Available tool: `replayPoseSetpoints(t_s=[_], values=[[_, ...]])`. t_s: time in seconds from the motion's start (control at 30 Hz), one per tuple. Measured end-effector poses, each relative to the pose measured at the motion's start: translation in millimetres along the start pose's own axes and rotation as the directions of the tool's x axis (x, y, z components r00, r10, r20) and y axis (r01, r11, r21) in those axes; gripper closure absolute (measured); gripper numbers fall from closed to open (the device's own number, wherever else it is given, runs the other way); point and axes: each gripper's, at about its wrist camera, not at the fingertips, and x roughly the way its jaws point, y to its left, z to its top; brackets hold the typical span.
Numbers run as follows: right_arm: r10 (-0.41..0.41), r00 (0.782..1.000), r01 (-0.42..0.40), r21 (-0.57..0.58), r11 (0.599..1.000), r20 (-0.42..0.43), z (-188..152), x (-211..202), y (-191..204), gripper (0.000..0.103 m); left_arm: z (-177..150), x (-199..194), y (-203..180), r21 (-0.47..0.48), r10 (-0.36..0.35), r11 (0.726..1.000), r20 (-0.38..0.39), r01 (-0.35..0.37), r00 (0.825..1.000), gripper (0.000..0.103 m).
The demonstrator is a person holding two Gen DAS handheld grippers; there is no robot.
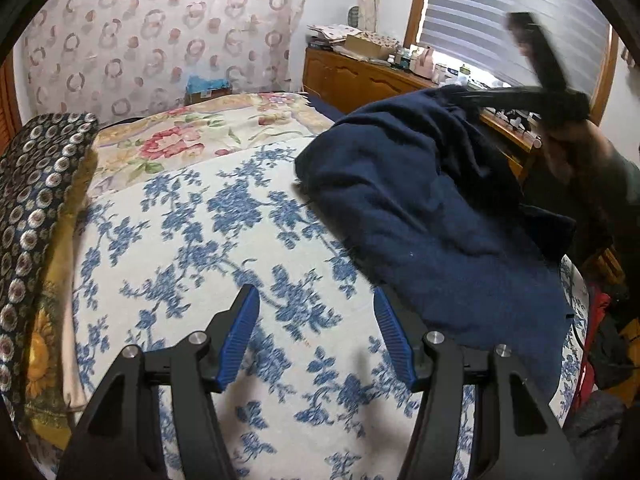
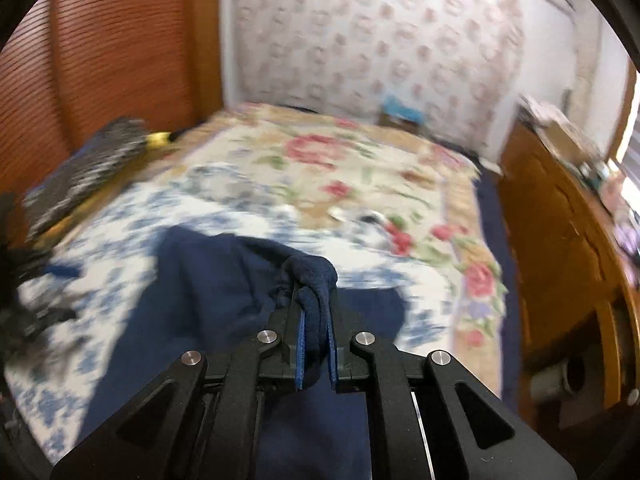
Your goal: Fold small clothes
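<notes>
Left gripper [image 1: 316,336]: its blue-padded fingers [image 1: 240,336] are spread wide with nothing between them; it hovers over the blue-flowered bedspread [image 1: 208,240]. The right-hand finger sits just beside the lower edge of the navy garment [image 1: 432,216]; whether it touches the cloth I cannot tell.

Right gripper [image 2: 316,336]: its fingers [image 2: 300,344] are clenched on a bunched fold of the navy garment [image 2: 224,276], the cloth squeezed between the two blue pads and bulging out past their tips. From the left wrist view this gripper [image 1: 520,98] shows only as a dark blur at the top of the cloth, so its fingers cannot be read there.

Navy garment: lifted at one end by the right gripper, it drapes down from that hold onto the right side of the bed; its lower part lies on the blue-flowered bedspread.

Bed: the blue-flowered bedspread covers the near part, and a cover with red roses [image 1: 188,136] lies beyond it toward the patterned curtain [image 1: 160,32].

Left edge of bed: a dark cloth with ring dots [image 1: 36,200] lies over a yellow sunflower fabric [image 1: 40,356].

Right of bed: a wooden dresser [image 1: 360,80] with clutter on top stands under a window blind [image 1: 500,12].

Right wrist view: heavily blurred.
</notes>
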Motion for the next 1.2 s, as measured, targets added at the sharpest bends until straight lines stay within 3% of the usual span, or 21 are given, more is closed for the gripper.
replayPoseSetpoints(t_s=[0.13, 0.2, 0.33, 0.53, 0.7, 0.77, 0.8, 0.93, 1.0, 1.13, 1.2], values=[[-0.142, 0.989, 0.143, 0.033, 0.989, -0.034, 6, 24, -31, 0.081, 7, 10, -9, 0.026, 0.001, 1.0, -0.017, 0.0, 1.0, 0.044], [-0.109, 0.994, 0.109, 0.106, 0.988, -0.01, 9, 22, -45, 0.071, 10, 17, -12, 0.036, 0.003, 0.999, -0.028, -0.002, 1.0, 0.044], [-0.016, 1.0, 0.015, 0.105, 0.994, 0.009, 1, 15, -38, 0.068, 21, 32, -15, 0.04, 0.005, 0.999, -0.048, -0.003, 0.999, 0.044], [0.107, 0.988, -0.099, 0.075, 0.992, -0.109, -12, 36, -13, 0.062, 34, 55, -21, 0.051, 0.017, 0.999, -0.063, -0.014, 0.998, 0.044], [0.104, 0.979, -0.104, 0.01, 0.995, -0.178, -16, 60, 1, 0.062, 38, 75, -25, 0.049, 0.024, 0.999, -0.085, -0.02, 0.996, 0.044], [0.107, 0.978, -0.111, -0.012, 0.994, -0.177, -22, 60, 0, 0.079, 37, 81, -25, 0.05, 0.024, 0.999, -0.094, -0.02, 0.995, 0.044], [0.094, 0.982, -0.1, -0.03, 0.995, -0.167, -23, 57, -2, 0.098, 36, 80, -25, 0.054, 0.027, 0.998, -0.084, -0.022, 0.996, 0.043], [-0.024, 0.998, 0.024, 0.011, 1.0, -0.058, -21, 34, -32, 0.1, 34, 82, -27, 0.064, 0.033, 0.998, -0.074, -0.029, 0.997, 0.043], [-0.139, 0.99, 0.14, 0.058, 0.989, -0.015, -20, 24, -51, 0.1, 34, 82, -29, 0.069, 0.04, 0.997, -0.074, -0.035, 0.996, 0.042], [-0.104, 0.994, 0.106, 0.129, 0.986, -0.021, -20, 19, -66, 0.1, 34, 83, -31, 0.067, 0.038, 0.997, -0.076, -0.033, 0.996, 0.039], [-0.074, 0.997, 0.074, 0.116, 0.99, -0.009, -18, 15, -59, 0.089, 34, 84, -33, 0.072, 0.047, 0.997, -0.076, -0.042, 0.996, 0.037]])
